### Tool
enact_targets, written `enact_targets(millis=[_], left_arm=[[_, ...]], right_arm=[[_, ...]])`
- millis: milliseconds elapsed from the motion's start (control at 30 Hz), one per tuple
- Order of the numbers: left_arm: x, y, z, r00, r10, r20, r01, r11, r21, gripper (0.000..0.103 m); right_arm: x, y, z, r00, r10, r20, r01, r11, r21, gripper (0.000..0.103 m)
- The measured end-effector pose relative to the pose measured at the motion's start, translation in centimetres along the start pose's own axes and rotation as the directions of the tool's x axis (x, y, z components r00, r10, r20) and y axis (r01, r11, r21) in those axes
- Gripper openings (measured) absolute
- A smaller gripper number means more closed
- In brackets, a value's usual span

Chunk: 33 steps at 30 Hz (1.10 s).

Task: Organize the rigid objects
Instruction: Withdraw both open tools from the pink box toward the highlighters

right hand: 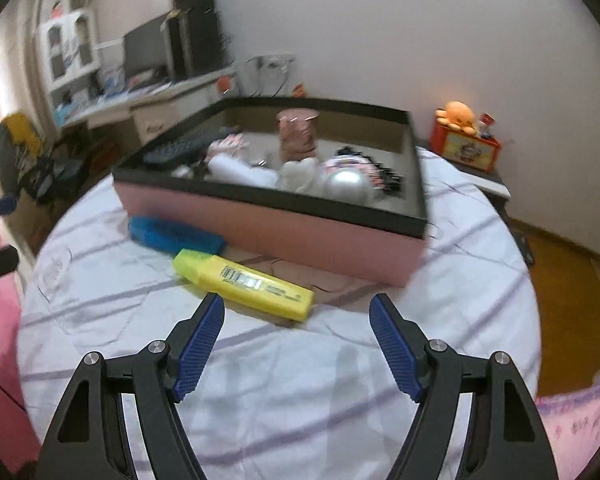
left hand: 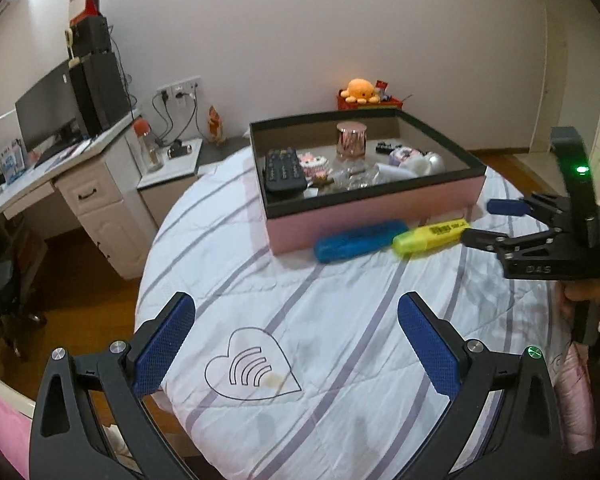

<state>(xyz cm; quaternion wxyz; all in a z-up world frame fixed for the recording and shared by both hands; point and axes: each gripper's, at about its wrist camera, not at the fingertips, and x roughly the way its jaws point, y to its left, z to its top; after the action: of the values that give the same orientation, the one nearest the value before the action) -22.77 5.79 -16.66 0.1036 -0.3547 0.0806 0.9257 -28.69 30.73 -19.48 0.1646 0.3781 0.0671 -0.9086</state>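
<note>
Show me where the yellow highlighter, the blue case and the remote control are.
yellow highlighter (right hand: 244, 282): right wrist view, middle of its barrel, on the label.
blue case (left hand: 360, 240): left wrist view, middle of its body.
remote control (left hand: 284, 171): left wrist view, its button face.

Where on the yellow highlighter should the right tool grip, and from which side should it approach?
Grip the yellow highlighter across its flat mid-body, coming down from above with the right tool. It lies flat on the bedspread, clear of the pink box, so probably both long sides are free.
</note>
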Motion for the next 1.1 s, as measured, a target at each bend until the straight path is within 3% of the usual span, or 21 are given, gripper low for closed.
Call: enact_targets(millis=[200,300,533,733,900,1000,1100], left_arm=[[0.7,0.0,-0.3,0.999,0.014,-0.029,-0.013,1.000,0.021,0.102],[0.8,0.0,-0.2,1.000,0.008,-0.030,-0.008,1.000,0.017,0.102],[1.2,-0.5,-0.2,0.999,0.012,-0.049,-0.010,0.999,0.048,0.102],[2.0,-0.7,-0.6,0.996,0.015,-0.083,-0.011,0.999,0.050,0.102],[2.4,-0.6,-0.9,0.995,0.014,-0.098,-0.010,0.999,0.043,0.102],[2.7,-0.8,-0.7,0.995,0.004,-0.102,-0.002,1.000,0.025,0.102],[3.0,-1.3,-0.5,0.994,-0.003,-0.112,0.006,0.999,0.032,0.102]], right_arm=[[2.8,1.4,0.7,0.996,0.034,-0.085,-0.045,0.990,-0.136,0.077],[2.9,1.8,1.1,0.995,0.058,-0.081,-0.072,0.981,-0.181,0.076],[2.2,3.0,0.7,0.983,0.151,-0.105,-0.169,0.967,-0.191,0.041],[0.5,2.8,-0.7,0.978,0.159,-0.133,-0.167,0.985,-0.054,0.025],[-1.8,3.4,-2.5,0.978,0.137,-0.158,-0.141,0.990,-0.011,0.024],[-1.7,3.7,-2.3,0.981,0.146,-0.129,-0.148,0.989,-0.005,0.025],[-0.4,3.3,-2.1,0.981,0.142,-0.136,-0.139,0.990,0.026,0.033]])
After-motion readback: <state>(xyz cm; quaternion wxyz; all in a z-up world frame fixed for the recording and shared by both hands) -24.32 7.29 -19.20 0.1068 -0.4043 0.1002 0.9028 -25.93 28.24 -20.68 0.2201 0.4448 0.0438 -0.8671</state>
